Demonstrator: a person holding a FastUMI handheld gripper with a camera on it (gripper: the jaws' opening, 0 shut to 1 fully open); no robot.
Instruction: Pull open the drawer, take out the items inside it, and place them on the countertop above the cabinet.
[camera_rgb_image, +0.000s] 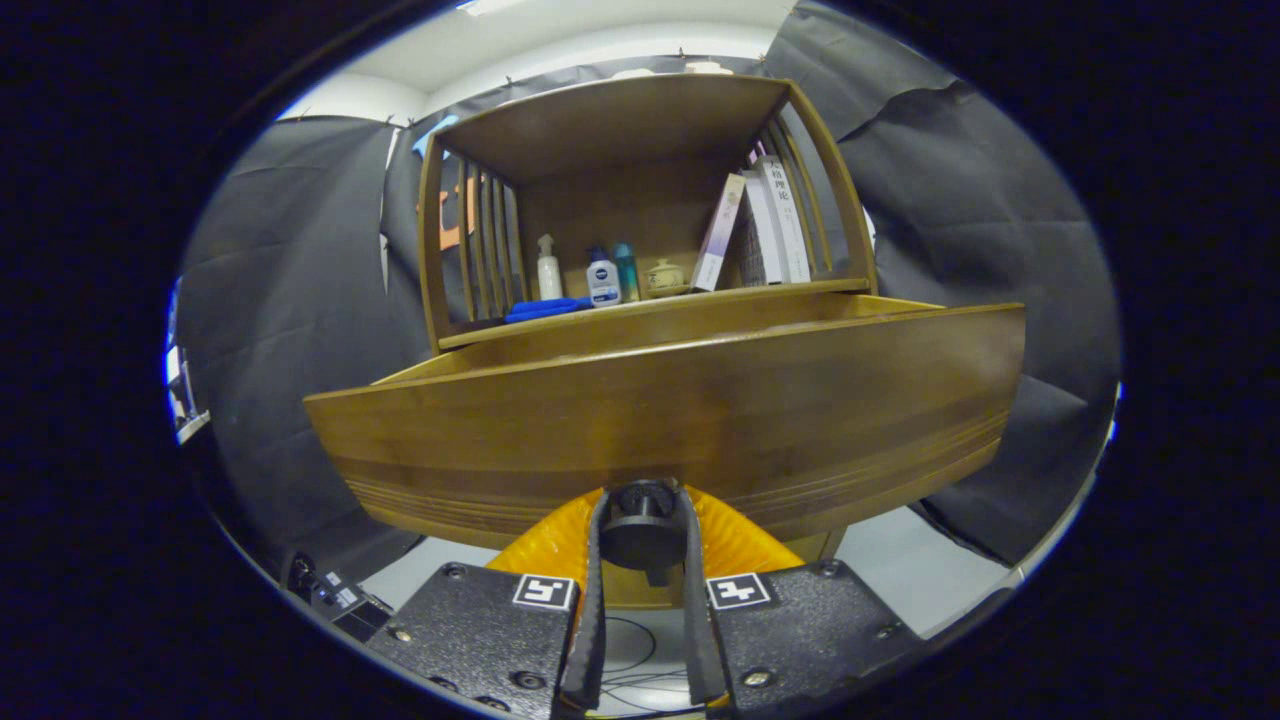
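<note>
wooden drawer (680, 420) pulled out, gripper (642, 525) fingers pinching dark knob (640, 530). pulling-open step in hand; next: release knob, reach over front for items inside.

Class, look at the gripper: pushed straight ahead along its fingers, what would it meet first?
The gripper is already shut on the drawer knob; going further, it would probably press against the wooden drawer front just behind it.

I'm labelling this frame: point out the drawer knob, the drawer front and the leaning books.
drawer knob (641, 528), gripper view, its round face between the jaws
drawer front (700, 420), gripper view, middle of panel
books (770, 225), gripper view, a spine
</note>
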